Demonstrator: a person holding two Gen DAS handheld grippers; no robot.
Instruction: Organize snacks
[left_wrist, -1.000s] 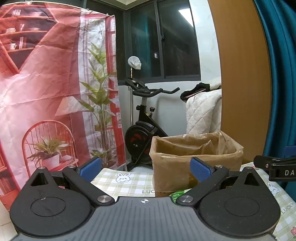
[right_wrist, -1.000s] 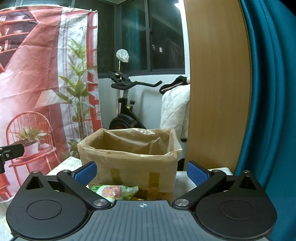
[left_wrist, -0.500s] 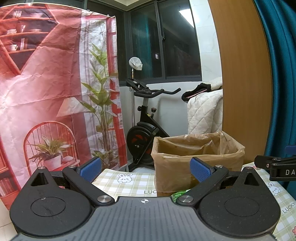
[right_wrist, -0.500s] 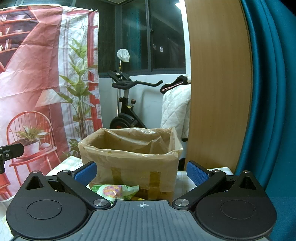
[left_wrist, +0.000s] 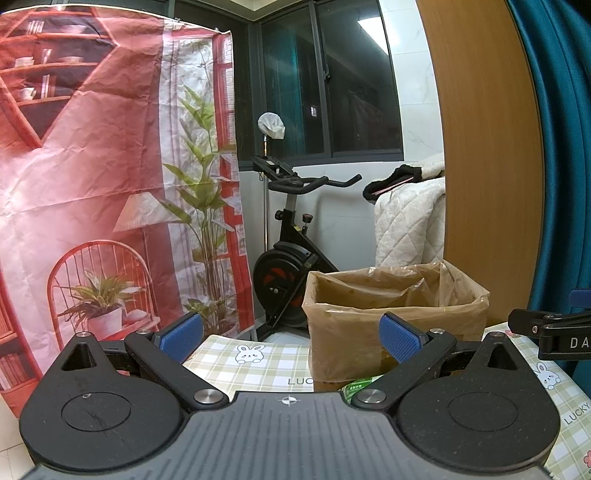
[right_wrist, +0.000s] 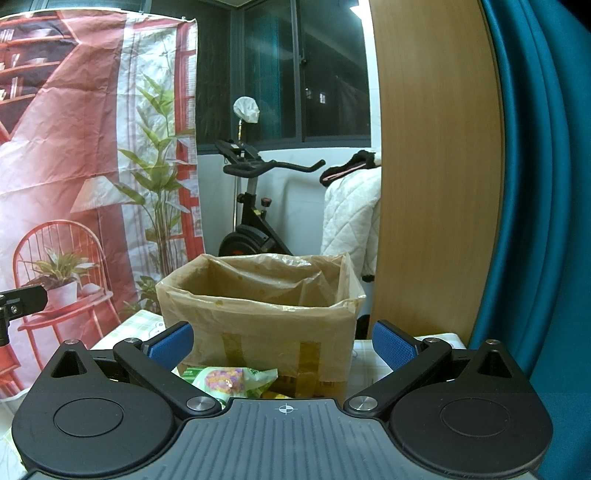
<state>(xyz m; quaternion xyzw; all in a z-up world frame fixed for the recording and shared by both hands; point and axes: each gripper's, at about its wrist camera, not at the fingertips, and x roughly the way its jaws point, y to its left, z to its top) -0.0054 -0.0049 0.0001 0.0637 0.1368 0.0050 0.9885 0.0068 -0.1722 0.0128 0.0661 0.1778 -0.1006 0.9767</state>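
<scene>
A cardboard box lined with a brown plastic bag (left_wrist: 391, 314) stands on the checked tablecloth (left_wrist: 258, 362); it also shows in the right wrist view (right_wrist: 266, 314). A green snack packet (right_wrist: 229, 380) lies in front of the box, partly hidden by my right gripper body; a green sliver of a packet (left_wrist: 360, 386) shows in the left wrist view. My left gripper (left_wrist: 290, 334) is open and empty, held above the table left of the box. My right gripper (right_wrist: 282, 341) is open and empty, facing the box front.
A red printed backdrop (left_wrist: 92, 184) hangs at the left. An exercise bike (left_wrist: 291, 251) stands behind the table. A wooden panel (right_wrist: 436, 166) and a teal curtain (right_wrist: 535, 184) stand at the right. The other gripper's tip (left_wrist: 546, 328) shows at the right edge.
Both views have shifted slightly; the box sits a little lower and further right in each frame. Both grippers stay open and empty.
</scene>
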